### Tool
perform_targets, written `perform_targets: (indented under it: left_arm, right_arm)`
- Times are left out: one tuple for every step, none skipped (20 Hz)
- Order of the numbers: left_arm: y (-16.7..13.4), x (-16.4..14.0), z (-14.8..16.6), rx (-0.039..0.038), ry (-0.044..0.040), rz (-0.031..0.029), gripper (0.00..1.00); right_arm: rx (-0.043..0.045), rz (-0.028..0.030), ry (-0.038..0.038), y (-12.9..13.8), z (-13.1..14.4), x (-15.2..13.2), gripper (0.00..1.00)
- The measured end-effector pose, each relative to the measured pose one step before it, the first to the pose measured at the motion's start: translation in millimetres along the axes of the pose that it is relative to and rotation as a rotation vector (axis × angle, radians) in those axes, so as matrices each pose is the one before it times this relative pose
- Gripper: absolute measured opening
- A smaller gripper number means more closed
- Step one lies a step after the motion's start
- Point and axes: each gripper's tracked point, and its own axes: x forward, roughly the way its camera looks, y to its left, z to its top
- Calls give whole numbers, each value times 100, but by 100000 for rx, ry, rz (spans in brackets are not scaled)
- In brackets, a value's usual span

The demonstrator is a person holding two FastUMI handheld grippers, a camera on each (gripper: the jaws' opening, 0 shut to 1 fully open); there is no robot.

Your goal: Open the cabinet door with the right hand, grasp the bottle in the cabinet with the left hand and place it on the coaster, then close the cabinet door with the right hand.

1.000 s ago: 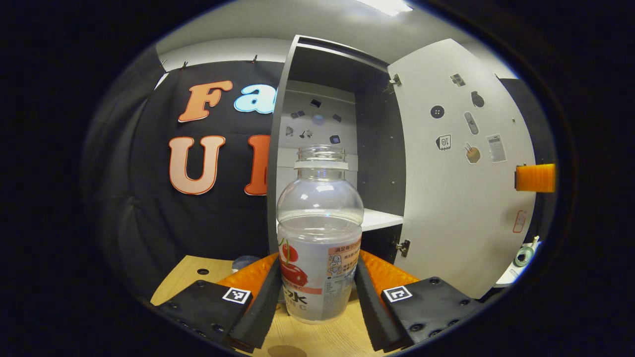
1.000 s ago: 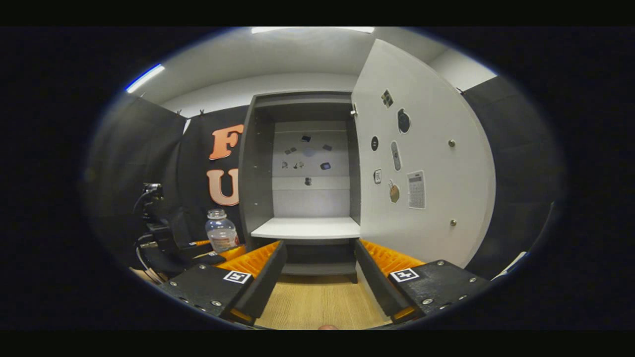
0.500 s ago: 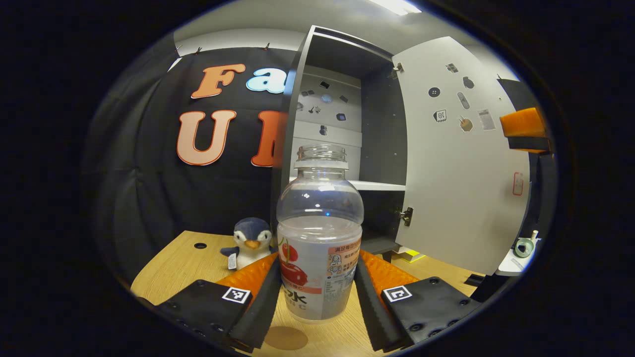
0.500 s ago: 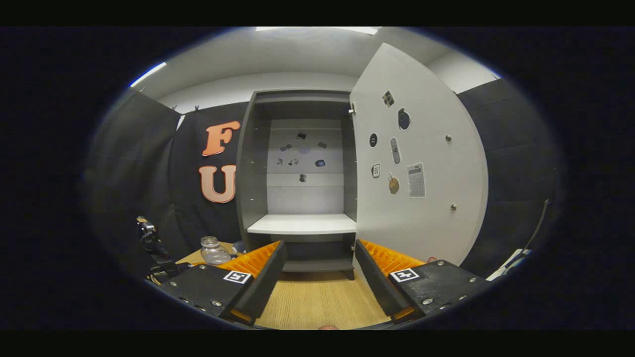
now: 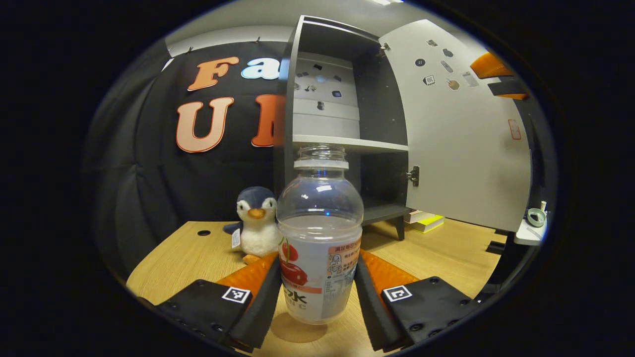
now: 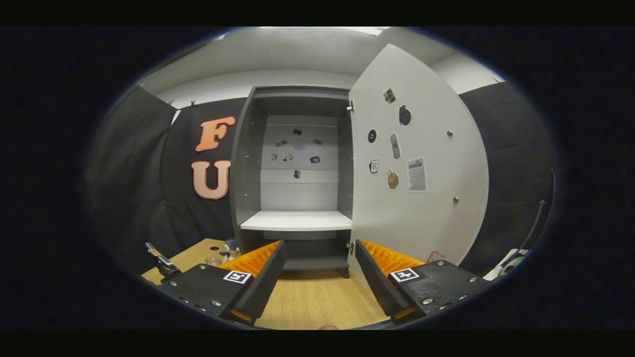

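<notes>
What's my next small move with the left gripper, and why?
Probably ease the bottle straight down, then open. The left gripper is shut on it, and the coaster shows just under its base, so it looks lined up. The cabinet door stands open, and the right gripper is open and free to close it afterward.

Wooden table (image 5: pixel 446 253): penguin plush (image 5: pixel 255 220), coaster (image 5: pixel 297 331), cabinet (image 5: pixel 342 124).

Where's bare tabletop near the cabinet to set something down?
Bare wood runs on the table right of the bottle, between the cabinet foot and the open door. Left of the bottle, the penguin plush crowds it; beyond that is a bare strip around a hole.
</notes>
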Motion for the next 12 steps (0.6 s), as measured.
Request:
perform_targets:
  left_arm:
    - [126,-97,-987,164,-38,-12,82]
    - [320,-5,-1183,-42,833,458,82]
    - [300,-23,-950,-218,1649,107,82]
    - [172,79,-852,-179,1630,112,82]
    - [314,4,-443,-13,540,578,82]
    - [133,89,-322,32,-106,37,82]
    - [311,205,-368,450,-2,420,82]
    - [237,320,-140,-201,-777,27,82]
    - [-48,254,-264,-1032,-248,-794,82]
    - [-30,294,-536,-1466,618,-913,82]
    - [-79,123,-547,-1071,796,-678,82]
    - [88,129,-241,-124,392,112,82]
  right_arm:
    - [-1137,-466,375,10,-245,61,86]
    - [-624,-75,944,176,-440,81,87]
    - [188,137,964,239,-402,182,87]
    - [1110,127,1167,165,-443,131,87]
    - [1517,333,1123,215,-396,248,87]
    - [1370,183,982,227,-338,232,87]
    - [855,-11,1159,121,-265,233,87]
    - [-63,303,1282,126,-353,200,87]
    - [-785,97,1248,129,-291,44,87]
    - [-1240,-235,815,11,-189,232,87]
    - [-959,-420,380,-157,-39,249,86]
    - [-515,-155,-40,107,58,237,86]
